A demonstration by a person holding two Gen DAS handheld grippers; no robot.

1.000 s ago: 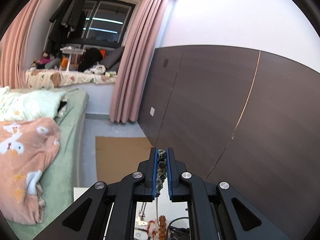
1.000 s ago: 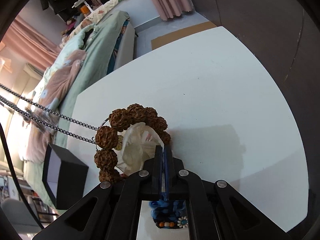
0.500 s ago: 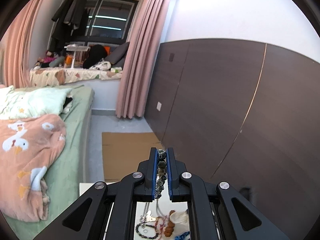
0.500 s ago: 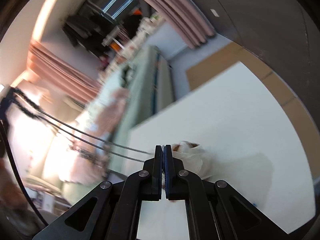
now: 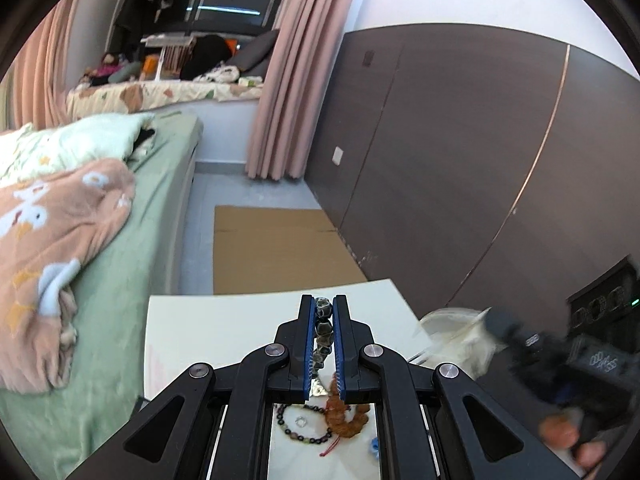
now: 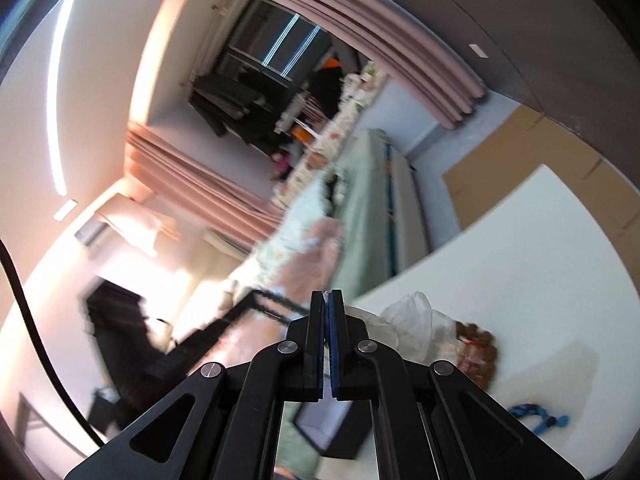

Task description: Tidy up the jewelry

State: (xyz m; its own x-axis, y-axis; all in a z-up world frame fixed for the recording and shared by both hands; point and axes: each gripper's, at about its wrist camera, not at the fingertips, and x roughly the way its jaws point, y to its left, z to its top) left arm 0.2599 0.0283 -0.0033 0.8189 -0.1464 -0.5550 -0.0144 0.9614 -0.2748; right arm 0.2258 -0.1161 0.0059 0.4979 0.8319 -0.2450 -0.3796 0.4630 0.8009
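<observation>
On my left, my left gripper clamps a strand of dark green beads between its blue pads, above the white table. Below it lie a black bead bracelet and a brown seed bracelet. To the right, my right gripper is pinched fully together on thin clear plastic bag, beside brown beads.

Off to my left a bed in green sheets is lying with a peach blanket bunching on it. Pink curtains are hanging at the far window, a dark panelled wall is running along my right, and flat cardboard is lying on the floor beyond the white worktop.
</observation>
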